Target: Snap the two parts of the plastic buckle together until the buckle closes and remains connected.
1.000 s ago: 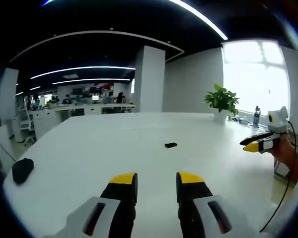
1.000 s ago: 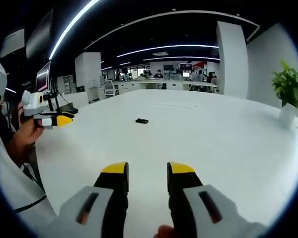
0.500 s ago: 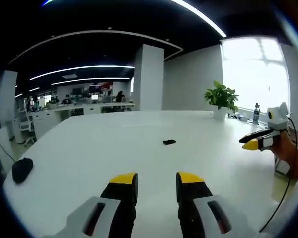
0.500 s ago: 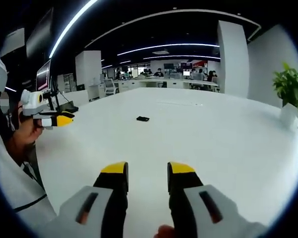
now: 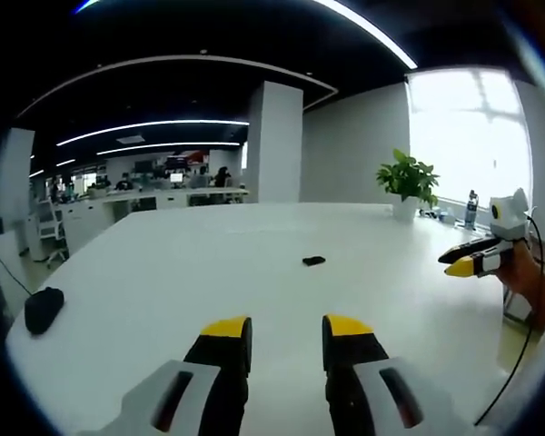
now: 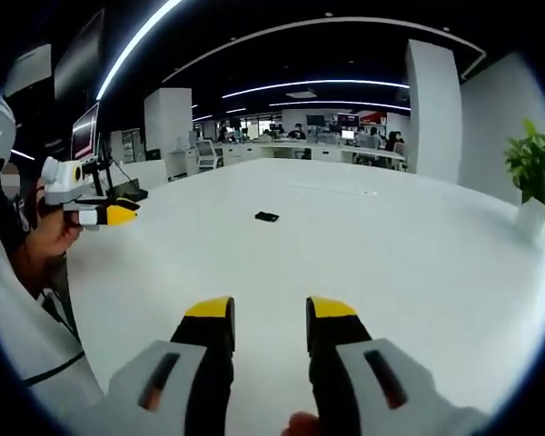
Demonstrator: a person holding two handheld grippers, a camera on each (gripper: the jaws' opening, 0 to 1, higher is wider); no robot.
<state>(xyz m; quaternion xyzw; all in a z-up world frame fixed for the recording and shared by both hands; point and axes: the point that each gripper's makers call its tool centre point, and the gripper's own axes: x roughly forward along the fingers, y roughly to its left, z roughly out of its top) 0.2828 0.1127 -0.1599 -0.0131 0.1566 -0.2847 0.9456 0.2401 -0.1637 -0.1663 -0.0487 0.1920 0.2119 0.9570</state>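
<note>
White bench [image 5: 145, 291] carries a small, light, stiff buckle [image 5: 313, 261] at centre frame, best pinched by its sides; both claws gape, empty.

buckle [image 5: 313, 261]: black | table [image 5: 163, 282]: white | left hand-held gripper [image 5: 286, 329]: black, yellow tips

Loads of room here: the big white counter [image 5: 163, 282] is bare all the way between both tools and the small black plastic buckle [image 5: 313, 261] lying mid-surface. A dark rounded mouse-like thing [image 5: 43, 309] sits at the left edge and a leafy green potted plant [image 5: 405, 186] at the far corner, both well apart from the buckle.
</note>
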